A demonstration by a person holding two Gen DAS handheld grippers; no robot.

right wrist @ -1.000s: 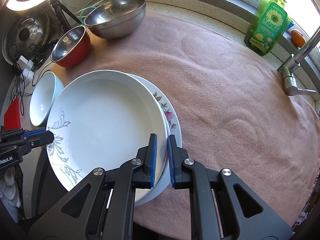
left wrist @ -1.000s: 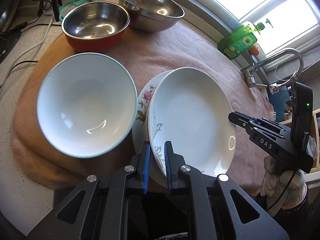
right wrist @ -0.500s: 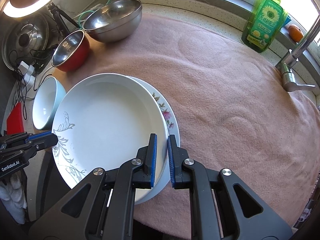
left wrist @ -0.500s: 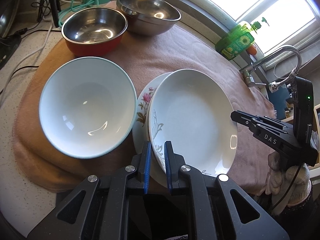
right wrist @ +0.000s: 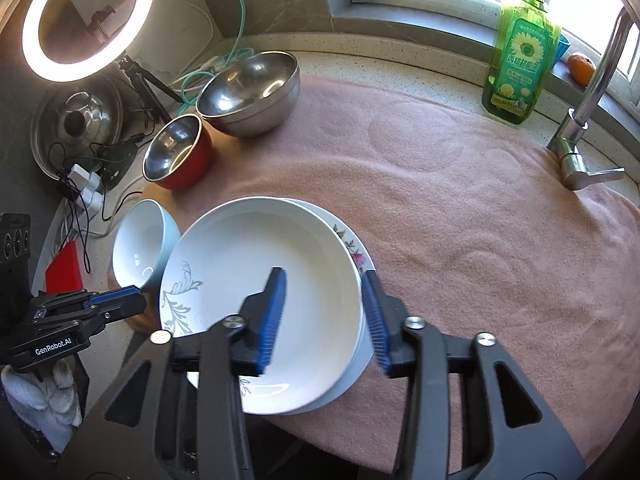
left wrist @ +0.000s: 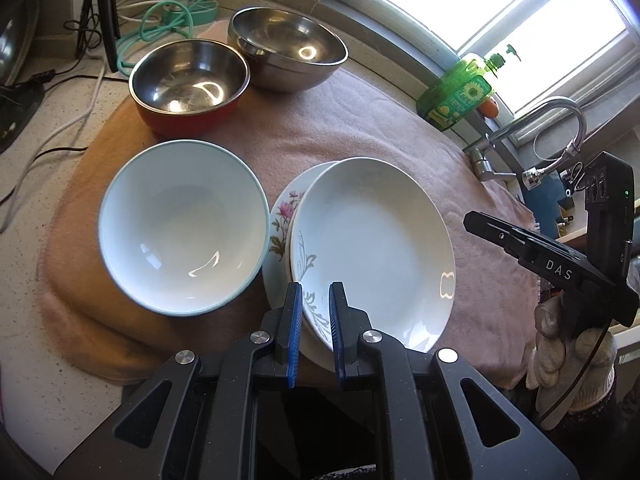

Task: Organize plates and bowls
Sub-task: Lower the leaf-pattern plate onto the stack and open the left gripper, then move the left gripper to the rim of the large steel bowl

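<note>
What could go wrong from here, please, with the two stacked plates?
1. The left gripper alone pinches the white grey-vine plate by its rim as the right gripper opens; the plate might tip or slide.
2. It sits off-centre on the pink-flower plate, beside the pale blue-rimmed bowl; shifting could knock them.

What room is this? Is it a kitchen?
Most likely a kitchen counter beside a sink. A tap and a bottle of dish soap stand by the window, and bowls and plates sit on a towel.
</note>
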